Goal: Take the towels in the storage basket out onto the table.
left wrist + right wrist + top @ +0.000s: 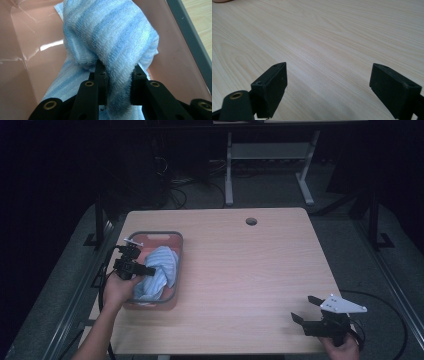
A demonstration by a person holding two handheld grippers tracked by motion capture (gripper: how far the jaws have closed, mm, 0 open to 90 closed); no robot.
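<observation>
Blue striped towel pinched over a pink bin

The left gripper (117, 86) clamps a fold of the blue striped towel (110, 37) inside the pink bin (172, 245) at the table's (250, 280) nine o'clock; the right gripper (328, 87), jaws wide apart, hovers at five o'clock.

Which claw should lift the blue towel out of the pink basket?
Probably the left claw: it already pinches the towel inside the basket. The right claw hangs open, far across the table.
</observation>
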